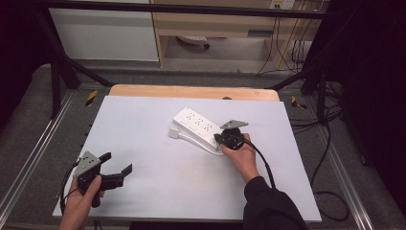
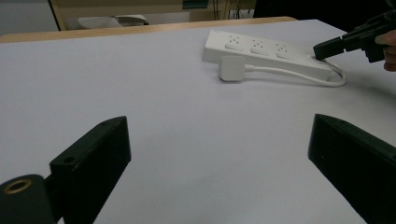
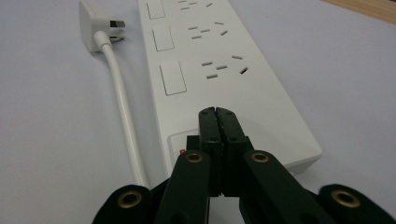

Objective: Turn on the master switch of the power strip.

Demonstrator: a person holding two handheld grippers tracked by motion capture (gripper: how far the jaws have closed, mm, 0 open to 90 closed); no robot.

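A white power strip [image 1: 197, 125] lies slantwise on the white table cover, its white plug [image 1: 174, 132] and looped cable beside it. My right gripper [image 1: 221, 139] is shut, jaws pressed together with nothing between them. In the right gripper view its tips [image 3: 217, 114] rest on the near end of the strip [image 3: 224, 51], close to a small red light, with the cable [image 3: 122, 107] and plug [image 3: 93, 21] to the left. My left gripper [image 1: 117, 162] stands open near the front left, over bare cover. In the left gripper view the left gripper [image 2: 219, 140] looks across at the strip [image 2: 261, 51].
The white cover [image 1: 153, 158] lies on a wooden table whose far edge [image 1: 191, 91] shows beyond it. Black frame bars stand at both far corners. Cables [image 1: 330, 191] trail on the floor to the right. A hand holds each gripper.
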